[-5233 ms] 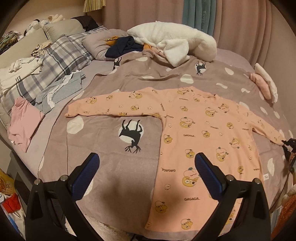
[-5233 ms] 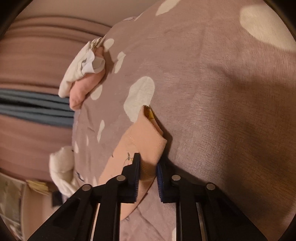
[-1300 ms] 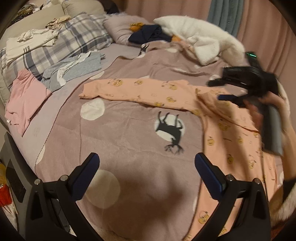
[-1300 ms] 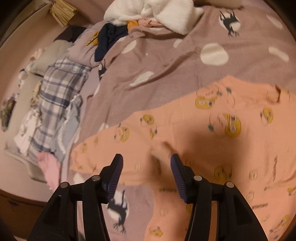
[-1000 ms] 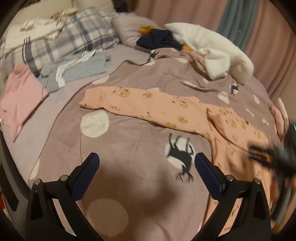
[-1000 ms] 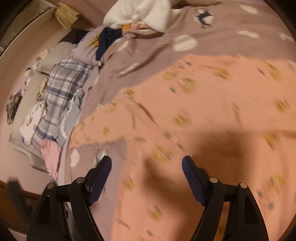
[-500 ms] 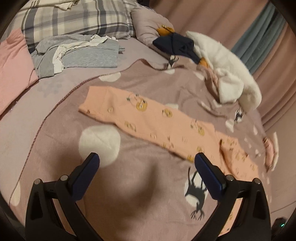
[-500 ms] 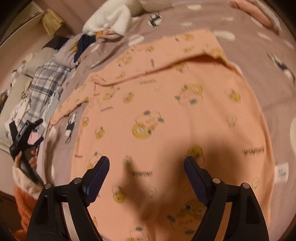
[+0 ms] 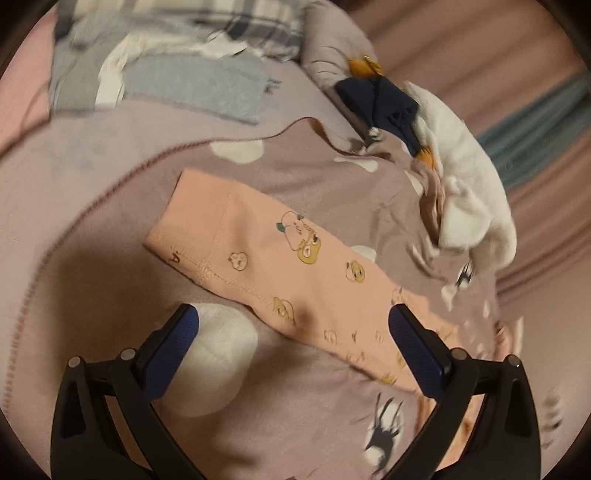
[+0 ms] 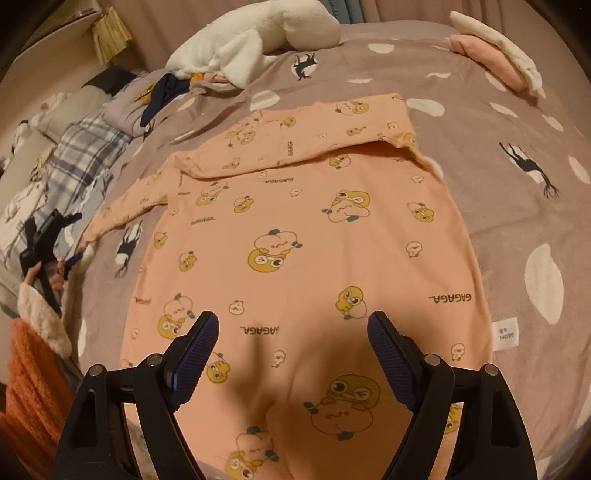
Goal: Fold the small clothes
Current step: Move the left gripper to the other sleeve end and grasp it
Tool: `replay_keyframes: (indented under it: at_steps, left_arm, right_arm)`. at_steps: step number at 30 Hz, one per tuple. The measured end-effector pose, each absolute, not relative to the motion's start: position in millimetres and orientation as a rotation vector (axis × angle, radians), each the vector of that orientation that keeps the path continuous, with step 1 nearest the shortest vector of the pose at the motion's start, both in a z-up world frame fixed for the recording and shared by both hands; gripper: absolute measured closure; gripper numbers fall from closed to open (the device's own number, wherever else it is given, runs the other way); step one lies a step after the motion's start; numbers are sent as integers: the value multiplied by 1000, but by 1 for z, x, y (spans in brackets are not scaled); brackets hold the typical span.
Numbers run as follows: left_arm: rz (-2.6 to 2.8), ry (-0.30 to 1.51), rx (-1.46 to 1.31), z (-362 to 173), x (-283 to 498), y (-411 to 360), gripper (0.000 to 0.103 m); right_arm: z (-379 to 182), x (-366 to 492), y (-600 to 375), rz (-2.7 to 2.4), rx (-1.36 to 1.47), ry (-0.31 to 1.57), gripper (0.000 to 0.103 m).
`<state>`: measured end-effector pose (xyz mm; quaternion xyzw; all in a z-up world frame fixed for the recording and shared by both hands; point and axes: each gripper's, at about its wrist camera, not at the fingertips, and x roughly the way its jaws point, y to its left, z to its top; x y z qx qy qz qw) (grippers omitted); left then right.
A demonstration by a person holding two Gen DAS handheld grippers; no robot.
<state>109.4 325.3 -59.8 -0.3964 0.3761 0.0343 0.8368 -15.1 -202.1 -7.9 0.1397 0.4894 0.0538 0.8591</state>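
Pink top (image 10: 306,236): flat on bedspread (image 10: 517,206), one sleeve (image 10: 295,136) folded across chest. Other sleeve (image 9: 258,254): outstretched. Left gripper (image 9: 291,325): wide, empty, near cuff. Right gripper (image 10: 291,339): wide, empty, over hem. Step: likely second sleeve fold; next, pinch cuff.

You are looking over a bed (image 10: 517,206) covered by a mauve blanket (image 10: 461,122) printed with white spots and black deer. Behind it hang pink curtains (image 9: 461,62) with a blue-grey panel (image 9: 535,110) between them. A plaid pillow (image 10: 85,155) lies at the head, near a pale wall (image 10: 48,22). What may be a straw-coloured tassel (image 10: 110,33) hangs there; it is too small to tell. The light is warm and dim.
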Motion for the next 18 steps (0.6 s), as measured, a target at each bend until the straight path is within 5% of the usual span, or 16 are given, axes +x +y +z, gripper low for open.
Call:
replay_keyframes:
  at_steps: [11,18]
  left_arm:
    - [113,743,-850,-64,128,342,2]
    - [248,735,-788,-65,128,356,27]
  right_arm:
    - [-9,-14,-193,92,226,1042,20]
    - [-14,-8,-191,102,235,1072,20]
